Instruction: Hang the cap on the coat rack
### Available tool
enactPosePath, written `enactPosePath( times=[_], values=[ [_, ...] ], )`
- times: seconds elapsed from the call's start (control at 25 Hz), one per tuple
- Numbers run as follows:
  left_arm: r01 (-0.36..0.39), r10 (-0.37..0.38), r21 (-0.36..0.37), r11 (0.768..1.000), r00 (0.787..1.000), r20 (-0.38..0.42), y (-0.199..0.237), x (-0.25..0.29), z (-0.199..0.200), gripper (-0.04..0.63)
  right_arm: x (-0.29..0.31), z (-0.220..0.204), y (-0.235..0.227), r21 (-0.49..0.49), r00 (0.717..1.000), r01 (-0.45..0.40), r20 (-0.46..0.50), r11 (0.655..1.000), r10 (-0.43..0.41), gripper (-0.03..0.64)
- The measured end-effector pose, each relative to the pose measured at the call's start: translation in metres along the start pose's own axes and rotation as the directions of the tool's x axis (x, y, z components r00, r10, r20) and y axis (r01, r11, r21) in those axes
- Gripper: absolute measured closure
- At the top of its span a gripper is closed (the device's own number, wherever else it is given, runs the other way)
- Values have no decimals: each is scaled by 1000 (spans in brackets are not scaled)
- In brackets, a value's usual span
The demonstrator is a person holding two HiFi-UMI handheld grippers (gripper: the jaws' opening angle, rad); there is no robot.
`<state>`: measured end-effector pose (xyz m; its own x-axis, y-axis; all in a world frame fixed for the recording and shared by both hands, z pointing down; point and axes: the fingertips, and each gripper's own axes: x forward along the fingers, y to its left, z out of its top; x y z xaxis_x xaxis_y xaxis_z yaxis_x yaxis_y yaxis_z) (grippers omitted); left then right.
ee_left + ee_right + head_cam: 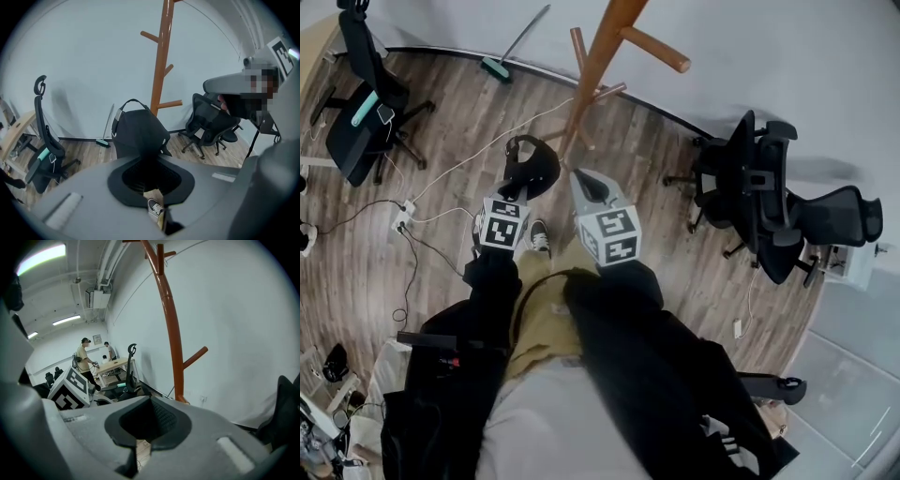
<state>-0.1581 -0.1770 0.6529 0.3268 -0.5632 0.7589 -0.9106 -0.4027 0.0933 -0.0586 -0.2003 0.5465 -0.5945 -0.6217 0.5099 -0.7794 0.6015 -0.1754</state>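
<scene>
A black cap [534, 167] hangs low over the wooden floor, pinched in my left gripper [521, 190]. In the left gripper view the cap [140, 131] stands just beyond the closed jaws of that gripper [144, 158]. The orange-brown coat rack [602, 52] rises just ahead and to the right of the cap, its pegs [656, 49] bare. It shows behind the cap [161, 61] in that view, and close up [171, 329] in the right gripper view. My right gripper [589, 182] is beside the cap near the rack's foot, shut and holding nothing [150, 401].
Black office chairs stand at the right [769, 202] and at the far left [361, 112]. A teal-headed broom [497, 67] leans on the curved wall. A power strip [401, 217] and cables lie on the floor at left. People [86, 357] stand at a distant table.
</scene>
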Motion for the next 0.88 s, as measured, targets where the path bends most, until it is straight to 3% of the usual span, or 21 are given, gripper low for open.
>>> enactPosePath(
  times=[0.6, 0.88],
  values=[
    [35, -40, -30, 999, 981, -189, 8, 70, -38, 597, 9, 4, -54, 14, 999, 4, -52, 1000, -3, 615],
    [68, -79, -61, 996, 977, -196, 14, 105, -39, 597, 8, 3, -71, 18, 997, 42, -71, 999, -41, 615]
  ],
)
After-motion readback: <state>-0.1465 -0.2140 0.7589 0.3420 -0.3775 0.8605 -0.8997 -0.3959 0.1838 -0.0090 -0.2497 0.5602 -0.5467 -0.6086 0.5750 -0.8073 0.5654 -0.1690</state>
